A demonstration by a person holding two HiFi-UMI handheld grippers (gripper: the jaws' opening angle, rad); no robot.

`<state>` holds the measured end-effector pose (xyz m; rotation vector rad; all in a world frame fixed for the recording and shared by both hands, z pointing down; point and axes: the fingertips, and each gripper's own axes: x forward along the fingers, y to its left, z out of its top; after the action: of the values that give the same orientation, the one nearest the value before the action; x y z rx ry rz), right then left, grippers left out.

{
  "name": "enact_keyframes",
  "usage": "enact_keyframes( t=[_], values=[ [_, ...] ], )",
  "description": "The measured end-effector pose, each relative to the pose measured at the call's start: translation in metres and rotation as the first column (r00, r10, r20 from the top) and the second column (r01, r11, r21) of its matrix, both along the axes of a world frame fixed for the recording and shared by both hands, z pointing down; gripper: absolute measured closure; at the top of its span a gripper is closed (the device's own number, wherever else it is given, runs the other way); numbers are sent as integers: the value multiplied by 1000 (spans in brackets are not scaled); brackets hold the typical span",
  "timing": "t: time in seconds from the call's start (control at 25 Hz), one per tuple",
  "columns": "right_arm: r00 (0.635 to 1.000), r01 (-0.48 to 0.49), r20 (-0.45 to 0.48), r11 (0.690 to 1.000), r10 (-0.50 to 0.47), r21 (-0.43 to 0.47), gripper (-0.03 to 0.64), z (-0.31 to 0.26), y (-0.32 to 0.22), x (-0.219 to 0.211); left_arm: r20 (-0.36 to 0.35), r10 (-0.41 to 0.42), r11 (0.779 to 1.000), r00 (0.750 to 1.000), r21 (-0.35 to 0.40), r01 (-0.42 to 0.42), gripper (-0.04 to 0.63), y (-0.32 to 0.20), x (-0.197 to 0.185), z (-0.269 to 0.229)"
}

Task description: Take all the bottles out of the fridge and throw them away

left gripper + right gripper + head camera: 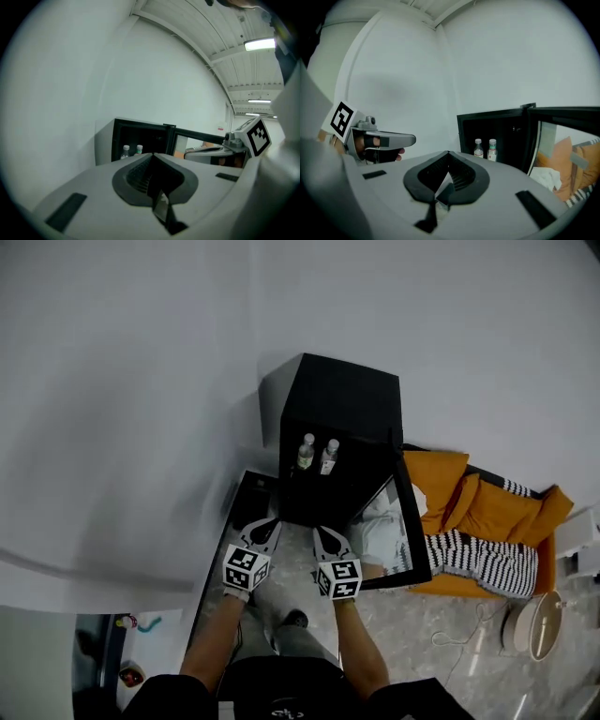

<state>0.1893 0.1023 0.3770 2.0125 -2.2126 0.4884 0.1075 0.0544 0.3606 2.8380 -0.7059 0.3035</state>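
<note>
A small black fridge (337,399) stands on the floor against the white wall, its door (410,526) swung open to the right. Two clear bottles with white caps stand side by side inside it: one bottle (306,453) on the left, the other bottle (328,457) on the right. Both also show in the left gripper view (125,152) and the right gripper view (478,148). My left gripper (268,524) and right gripper (323,532) hover side by side just in front of the fridge. Both are shut and hold nothing.
An orange cushion (469,507) with a black-and-white striped cloth (483,559) lies right of the fridge door. A round white fan (536,624) sits on the floor at far right. A dark panel (234,521) lies left of the fridge.
</note>
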Motion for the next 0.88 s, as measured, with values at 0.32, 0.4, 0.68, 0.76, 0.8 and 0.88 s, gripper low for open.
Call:
enact_keyframes(
  t=[0.32, 0.4, 0.68, 0.76, 0.8, 0.88],
  values=[
    [1000, -23, 23, 998, 22, 51, 609, -59, 56, 23, -43, 49, 998, 998, -47, -51, 594, 33, 38, -70],
    [1000, -26, 7, 998, 26, 49, 609, -67, 66, 33, -59, 64, 997, 996, -29, -66, 594, 40, 47, -83],
    [995, -92, -23, 993, 94, 68, 609, -89, 91, 74, -101, 124, 992, 987, 18, -122, 594, 57, 71, -111],
    [994, -104, -27, 992, 106, 78, 609, -95, 98, 81, -118, 126, 992, 985, 24, -124, 594, 59, 76, -115],
    [994, -107, -26, 991, 110, 83, 609, -97, 101, 83, -122, 126, 992, 984, 25, -124, 594, 60, 78, -116],
    [993, -111, -29, 990, 114, 87, 609, -99, 107, 87, -124, 137, 991, 983, 28, -134, 594, 63, 84, -118]
  ],
)
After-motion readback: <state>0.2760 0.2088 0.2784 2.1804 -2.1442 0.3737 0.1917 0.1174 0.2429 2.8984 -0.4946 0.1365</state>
